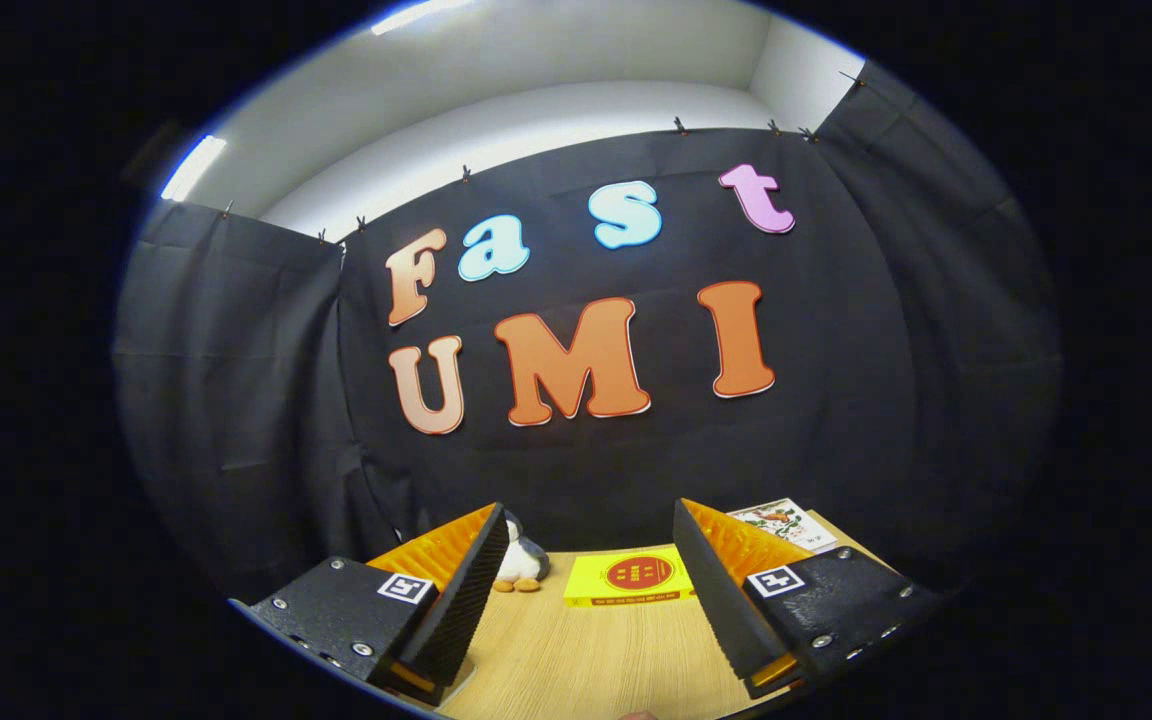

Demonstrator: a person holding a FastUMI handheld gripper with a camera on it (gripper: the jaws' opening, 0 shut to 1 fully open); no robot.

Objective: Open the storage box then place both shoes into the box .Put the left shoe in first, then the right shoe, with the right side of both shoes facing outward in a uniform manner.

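Above a wooden bench (576, 650), tool (591, 535) fingers spread wide and empty, yellow book (631, 580) beyond them, plush penguin (519, 565) behind one finger, illustrated booklet (786, 525) near the other.

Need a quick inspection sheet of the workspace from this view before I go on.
Surface: wooden table, bare between the fingers.
Job's things: nothing seen.
Clutter: yellow book beyond the fingers; plush toy behind the left finger; illustrated booklet behind the right finger.
Gripper: fingers open, holding nothing, above the table.
Cables: nothing seen.
Surroundings: black cloth wall, white wall above, ceiling light.
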